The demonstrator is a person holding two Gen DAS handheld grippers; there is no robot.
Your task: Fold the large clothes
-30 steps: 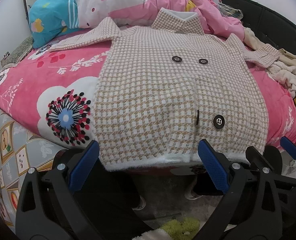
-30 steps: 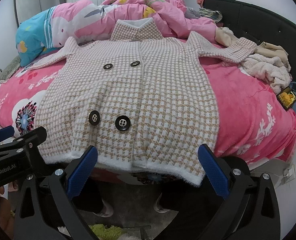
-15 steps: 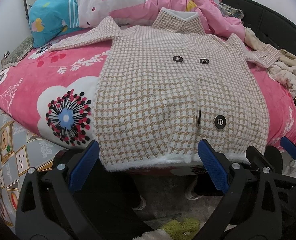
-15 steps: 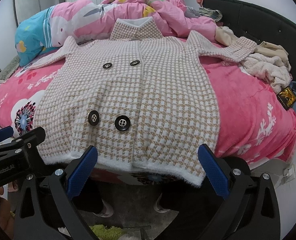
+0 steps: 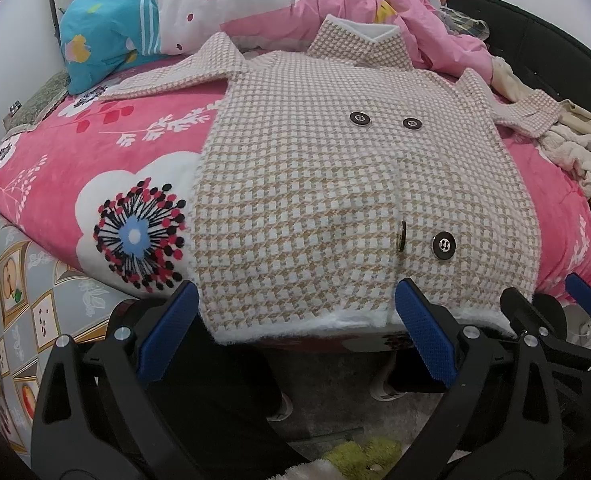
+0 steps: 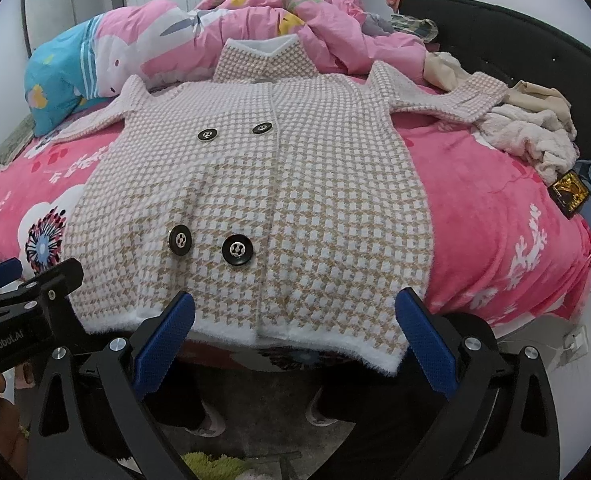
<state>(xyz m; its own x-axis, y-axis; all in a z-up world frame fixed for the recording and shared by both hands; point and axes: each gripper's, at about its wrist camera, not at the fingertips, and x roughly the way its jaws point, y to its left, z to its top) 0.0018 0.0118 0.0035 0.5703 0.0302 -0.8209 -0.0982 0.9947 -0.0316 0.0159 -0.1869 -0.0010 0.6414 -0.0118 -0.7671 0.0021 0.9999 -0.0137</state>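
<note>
A houndstooth coat (image 5: 335, 200) lies spread front-up on the bed (image 5: 95, 152), buttoned, sleeves out to either side, its fluffy white hem (image 6: 279, 336) hanging just over the near edge. The left gripper (image 5: 295, 332) and right gripper (image 6: 291, 328) hover at that hem, both with fingers wide and empty. The fabric looks thick, soft and fairly heavy, likely to sag and drag when lifted; the hem corners or sleeve cuffs seem the firmest places to pinch
</note>
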